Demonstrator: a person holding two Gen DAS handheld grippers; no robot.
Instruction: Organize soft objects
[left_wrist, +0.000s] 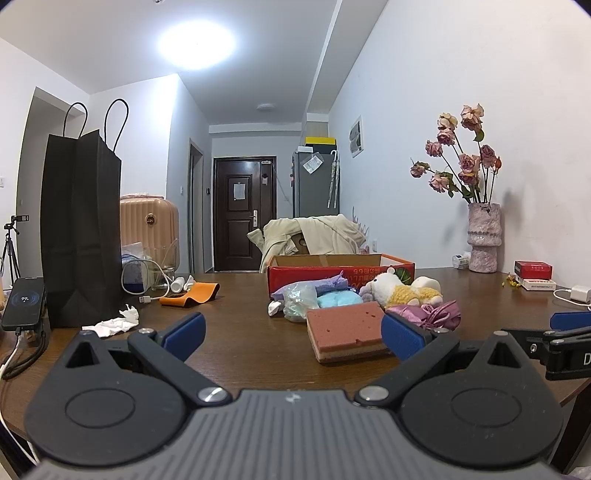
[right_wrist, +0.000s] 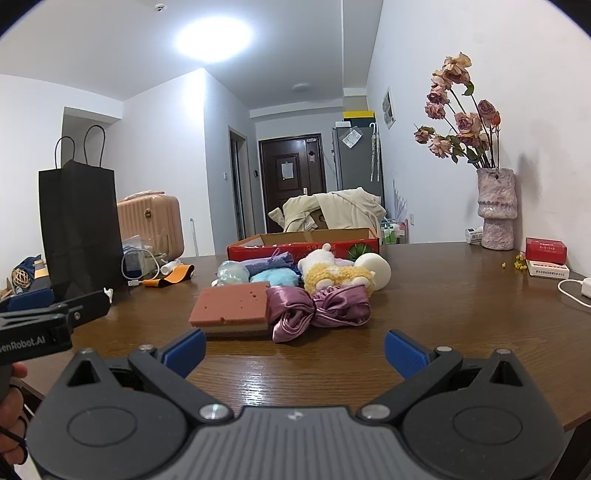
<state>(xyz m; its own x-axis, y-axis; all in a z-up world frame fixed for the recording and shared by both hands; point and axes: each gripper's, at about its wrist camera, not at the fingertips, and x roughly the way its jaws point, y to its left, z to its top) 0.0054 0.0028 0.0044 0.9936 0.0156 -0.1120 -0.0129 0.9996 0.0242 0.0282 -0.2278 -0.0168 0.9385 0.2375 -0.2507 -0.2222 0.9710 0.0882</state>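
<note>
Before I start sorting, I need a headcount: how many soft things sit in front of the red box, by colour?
Pink/brown: 1, sponge
Purple: 2, satin cloth, small cloth
Light blue: 2, fluffy cloth, bagged bundle
Yellow and white: 1, plush toy
White: 1, foam ball
Total: 7

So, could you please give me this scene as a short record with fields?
surface: brown wooden table
soft pile: pink sponge, purple satin scrunchie, plush sheep, blue fluffy cloth
container: open red cardboard box, behind the pile
left claw: open, holding nothing
right claw: open, holding nothing
</note>
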